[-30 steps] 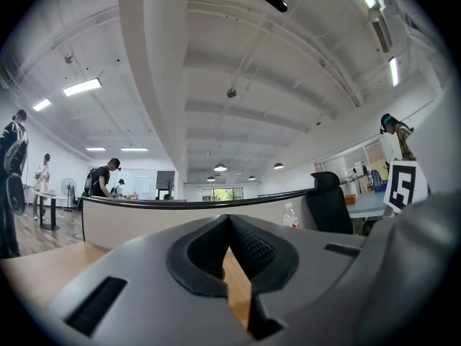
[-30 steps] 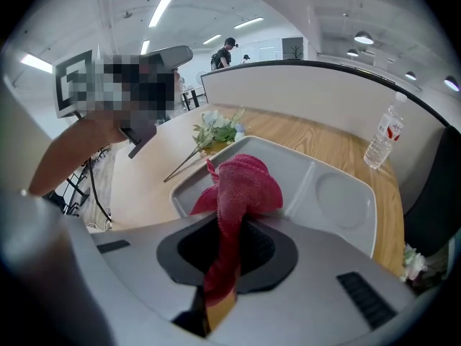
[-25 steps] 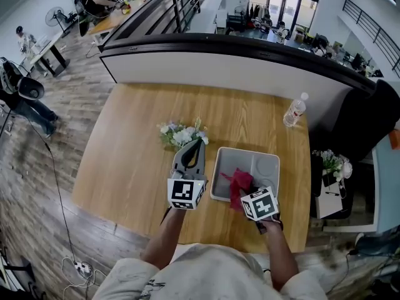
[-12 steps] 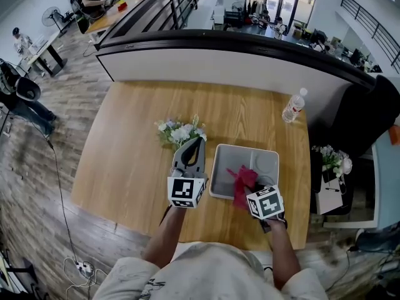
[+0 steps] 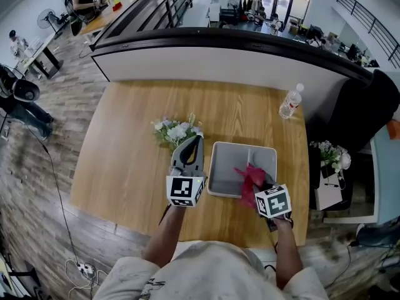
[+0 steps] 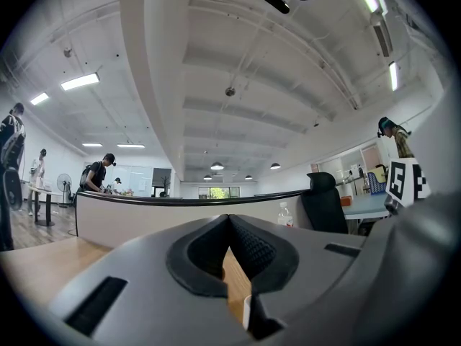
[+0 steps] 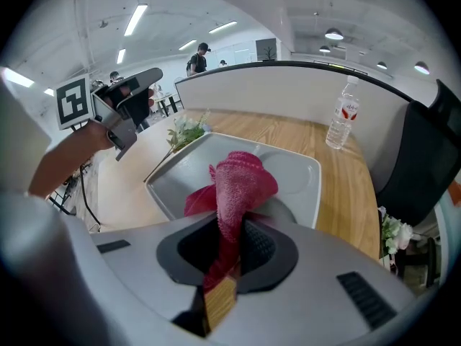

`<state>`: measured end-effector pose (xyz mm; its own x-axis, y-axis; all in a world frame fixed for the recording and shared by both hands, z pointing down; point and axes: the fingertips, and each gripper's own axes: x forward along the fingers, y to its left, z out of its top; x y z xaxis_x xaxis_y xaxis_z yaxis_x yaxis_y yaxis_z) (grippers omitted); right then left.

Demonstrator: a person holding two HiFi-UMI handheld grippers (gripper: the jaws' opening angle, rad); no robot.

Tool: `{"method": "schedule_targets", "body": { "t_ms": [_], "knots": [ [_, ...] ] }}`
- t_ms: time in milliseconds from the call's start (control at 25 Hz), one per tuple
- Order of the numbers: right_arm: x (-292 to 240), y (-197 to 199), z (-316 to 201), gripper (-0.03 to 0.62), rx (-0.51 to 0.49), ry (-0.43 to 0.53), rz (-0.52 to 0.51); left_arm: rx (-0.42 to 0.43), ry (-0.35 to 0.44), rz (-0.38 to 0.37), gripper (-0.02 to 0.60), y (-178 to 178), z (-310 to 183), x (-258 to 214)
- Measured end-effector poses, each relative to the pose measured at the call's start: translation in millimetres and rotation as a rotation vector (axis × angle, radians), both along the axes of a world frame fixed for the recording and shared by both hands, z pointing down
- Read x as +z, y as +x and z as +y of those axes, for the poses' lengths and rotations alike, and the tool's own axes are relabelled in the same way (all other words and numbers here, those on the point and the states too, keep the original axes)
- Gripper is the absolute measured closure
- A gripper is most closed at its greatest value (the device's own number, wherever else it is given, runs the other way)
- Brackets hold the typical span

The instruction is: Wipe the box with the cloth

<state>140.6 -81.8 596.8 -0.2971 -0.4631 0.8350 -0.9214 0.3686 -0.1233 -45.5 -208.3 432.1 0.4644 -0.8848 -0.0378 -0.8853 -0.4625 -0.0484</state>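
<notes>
A grey open box [image 5: 222, 165] [image 7: 180, 182] lies on the wooden table in front of me. A crimson cloth [image 5: 252, 177] [image 7: 238, 181] hangs over the box's near right part, pinched between the jaws of my right gripper [image 5: 265, 183] [image 7: 229, 240], which is shut on it just above the box. My left gripper [image 5: 194, 142] [image 6: 229, 229] hovers to the left of the box beside the flowers, its jaws meeting at the tips with nothing held.
A bunch of white flowers [image 5: 174, 132] [image 7: 184, 130] lies left of the box. A water bottle [image 5: 289, 104] [image 7: 342, 114] stands at the table's far right. A black chair [image 5: 369, 114] and a low partition wall [image 5: 219, 58] border the table.
My right gripper has dragged the crimson cloth rightward across the box toward its right side. The left gripper has stayed where it was.
</notes>
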Motion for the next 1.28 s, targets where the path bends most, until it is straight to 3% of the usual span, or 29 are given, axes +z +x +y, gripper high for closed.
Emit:
{"method": "schedule_targets", "body": {
  "t_ms": [1280],
  "knots": [
    [-4.0,89.4,16.5,0.531,0.160,0.003,0.103,-0.010,-0.011,0.003,0.568,-7.3,-2.4,3.1]
  ]
}}
